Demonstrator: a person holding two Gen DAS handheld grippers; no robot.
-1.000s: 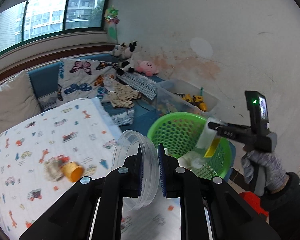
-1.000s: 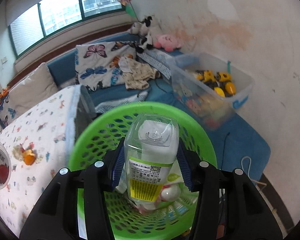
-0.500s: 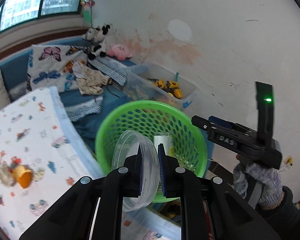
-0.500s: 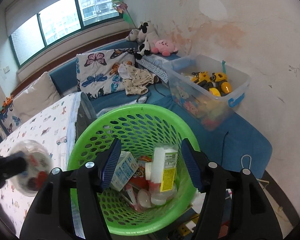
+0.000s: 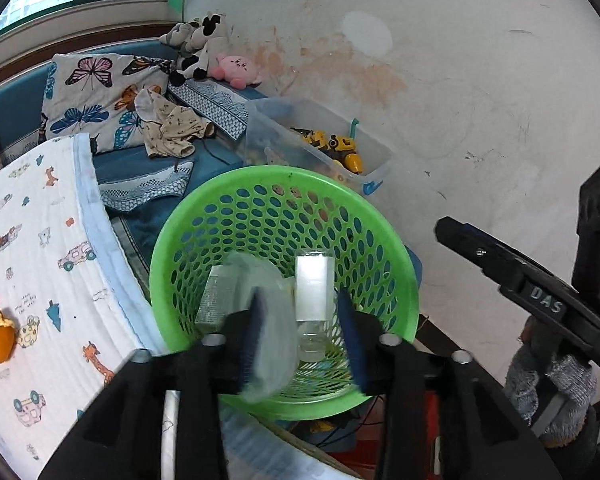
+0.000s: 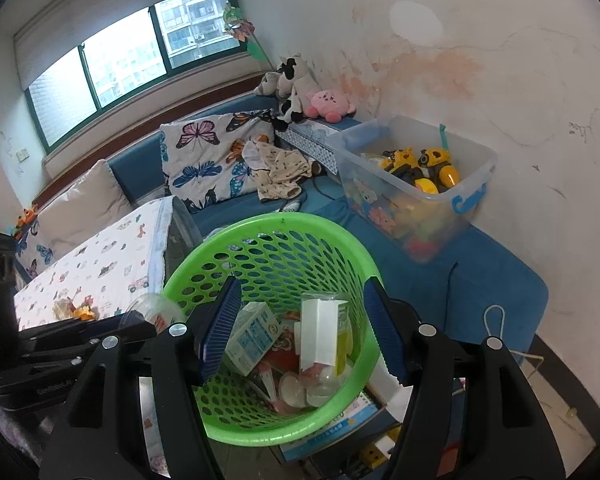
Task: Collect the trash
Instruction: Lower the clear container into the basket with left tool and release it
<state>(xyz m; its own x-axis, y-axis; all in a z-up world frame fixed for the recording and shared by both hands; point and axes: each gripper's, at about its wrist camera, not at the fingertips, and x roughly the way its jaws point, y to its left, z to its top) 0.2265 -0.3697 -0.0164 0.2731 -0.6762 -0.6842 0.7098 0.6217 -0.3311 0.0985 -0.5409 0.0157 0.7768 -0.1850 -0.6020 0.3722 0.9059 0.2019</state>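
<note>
The left tongs [image 5: 300, 332] are standing parted above the green basket [image 5: 380, 240]; their jaws have just been opening, and the clear round plastic lid [image 5: 268, 320], blurred, is sitting between them against the left pad only, apparently slipping free. The right tongs [image 6: 300, 328] are released and empty, hanging over the same basket.

The risk, as I am judging it: the lid is thin, light and disc-shaped, so it may be tipping on edge, catching the rim near the bed, and rolling off onto the floor rather than dropping in. The basket is perforated plastic with a smooth flared lip, already holding a milk carton [image 6: 252, 336] and a translucent squarish bottle [image 6: 324, 332]. An orange scrap [image 5: 0, 340] is lying on the quilted bed cover [image 5: 40, 240], uncollected.
</note>
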